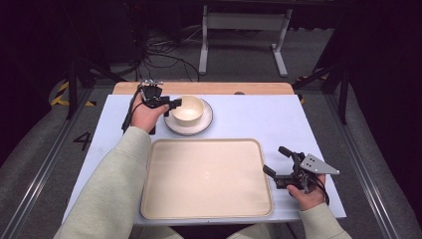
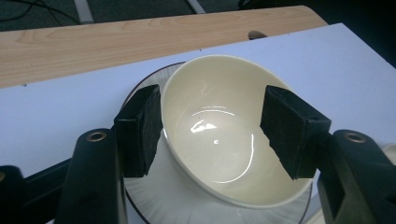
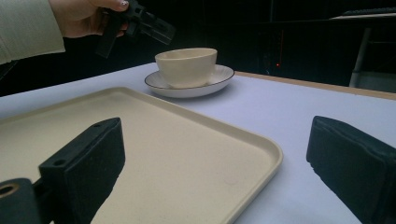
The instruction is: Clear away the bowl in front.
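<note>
A cream bowl point(image 1: 188, 107) stands on a white, dark-rimmed plate point(image 1: 205, 124) at the back of the table, left of centre. My left gripper point(image 1: 171, 104) hangs open just above the bowl's left rim. In the left gripper view its pads point(image 2: 140, 130) straddle the bowl point(image 2: 215, 140) without touching it. A large cream tray point(image 1: 206, 178) lies empty at the front. My right gripper point(image 1: 274, 160) rests open at the tray's right edge. In the right gripper view its jaws stand wide apart over the tray's point(image 3: 163, 140) corner, and the bowl point(image 3: 187, 65) and left gripper point(image 3: 152, 25) show beyond.
The white table point(image 1: 259, 119) ends in a wooden strip point(image 1: 199, 88) at its far edge, close behind the plate. Past it, cables point(image 1: 164, 55) and a white stand point(image 1: 244, 30) are on the floor. Bare table lies right of the plate.
</note>
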The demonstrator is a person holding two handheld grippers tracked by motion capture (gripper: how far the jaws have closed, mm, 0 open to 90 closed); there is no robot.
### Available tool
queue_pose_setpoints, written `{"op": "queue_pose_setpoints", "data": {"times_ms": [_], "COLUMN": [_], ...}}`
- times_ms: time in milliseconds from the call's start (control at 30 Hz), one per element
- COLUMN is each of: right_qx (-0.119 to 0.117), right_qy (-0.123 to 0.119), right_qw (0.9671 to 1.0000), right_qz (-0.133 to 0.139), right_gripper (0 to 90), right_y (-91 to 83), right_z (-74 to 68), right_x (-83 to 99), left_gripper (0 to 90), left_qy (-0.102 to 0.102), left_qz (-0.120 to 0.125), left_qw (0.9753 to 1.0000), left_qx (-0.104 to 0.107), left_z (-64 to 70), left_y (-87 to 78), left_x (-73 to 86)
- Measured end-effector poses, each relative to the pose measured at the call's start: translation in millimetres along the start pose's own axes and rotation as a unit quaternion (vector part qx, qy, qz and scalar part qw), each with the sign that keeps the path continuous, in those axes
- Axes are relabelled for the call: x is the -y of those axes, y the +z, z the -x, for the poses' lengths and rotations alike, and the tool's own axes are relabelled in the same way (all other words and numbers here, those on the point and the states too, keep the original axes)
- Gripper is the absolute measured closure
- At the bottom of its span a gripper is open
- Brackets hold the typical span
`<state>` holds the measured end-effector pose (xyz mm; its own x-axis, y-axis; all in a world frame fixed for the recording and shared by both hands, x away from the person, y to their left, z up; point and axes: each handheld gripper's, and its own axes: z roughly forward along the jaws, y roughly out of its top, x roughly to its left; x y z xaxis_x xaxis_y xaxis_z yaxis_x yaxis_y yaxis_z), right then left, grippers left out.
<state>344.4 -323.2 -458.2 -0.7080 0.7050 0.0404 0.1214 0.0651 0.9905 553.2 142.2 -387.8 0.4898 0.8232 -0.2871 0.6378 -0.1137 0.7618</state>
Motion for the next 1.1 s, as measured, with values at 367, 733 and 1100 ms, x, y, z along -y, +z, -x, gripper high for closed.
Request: {"op": "queue_pose_setpoints", "data": {"times_ms": [367, 733, 1100], "right_qx": [0.0, -0.001, -0.002], "right_qy": [-0.001, 0.001, 0.004], "right_qw": [1.0, 1.0, 1.0], "right_qz": [-0.001, 0.002, 0.007], "right_gripper": [5.0, 5.0, 4.8], "right_y": [0.1, -0.5, -1.4], "right_z": [-0.3, 0.3, 0.3], "right_x": [0.0, 0.2, 0.5], "left_gripper": [43.4, 51.3, 58.2], "left_qy": [-0.031, -0.032, -0.044], "left_qz": [-0.041, -0.069, -0.091], "left_qw": [0.9984, 0.9969, 0.9938], "left_qx": [-0.021, -0.021, -0.047], "left_z": [-8.8, -5.1, -1.7], "left_y": [16.5, 30.5, 41.1], "left_x": [4.0, 3.8, 5.8]}}
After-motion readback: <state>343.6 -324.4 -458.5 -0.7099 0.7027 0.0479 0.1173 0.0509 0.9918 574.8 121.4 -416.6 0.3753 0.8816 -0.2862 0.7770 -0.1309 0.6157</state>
